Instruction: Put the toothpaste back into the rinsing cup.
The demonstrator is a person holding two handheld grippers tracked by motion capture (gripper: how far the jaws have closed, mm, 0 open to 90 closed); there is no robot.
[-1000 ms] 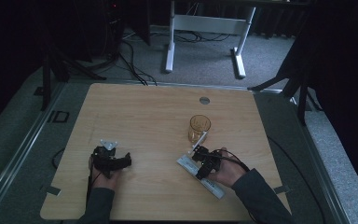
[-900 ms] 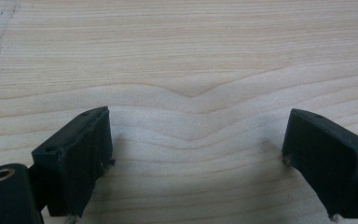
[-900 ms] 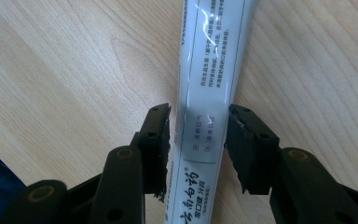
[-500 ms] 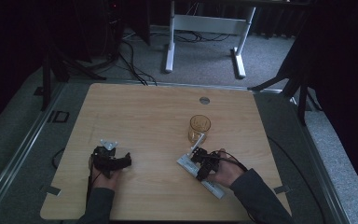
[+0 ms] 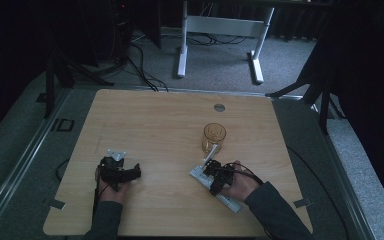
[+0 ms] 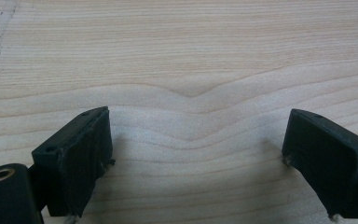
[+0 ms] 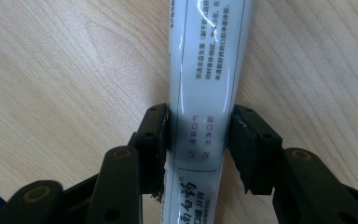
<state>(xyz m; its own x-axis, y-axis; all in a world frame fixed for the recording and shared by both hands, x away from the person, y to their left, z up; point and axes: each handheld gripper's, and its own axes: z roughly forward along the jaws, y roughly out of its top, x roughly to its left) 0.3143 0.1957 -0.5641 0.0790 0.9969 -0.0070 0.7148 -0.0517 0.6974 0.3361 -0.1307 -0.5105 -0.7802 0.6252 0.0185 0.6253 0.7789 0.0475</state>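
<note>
White and glossy, the toothpaste tube [image 7: 205, 93] lies flat on the wooden worktop [image 5: 150, 125], just in front of an amber glass [image 5: 214, 137]. The right tongs [image 7: 199, 140] straddle it; their jaws have just been opening, the left pad touching the tube and the right a sliver off. The left tongs [image 6: 196, 154] rest apart over bare wood.

The high view is dim and soft, with a slight grain: the wooden table [image 5: 155, 130] is the only lit area, and the floor and room beyond sink into near-black. Both gripper views are bright and evenly lit. The toothpaste tube [image 7: 207, 70] shows streaks of white glare. Soft shadows lie beside the jaws, whose near ends are slightly blurred.
</note>
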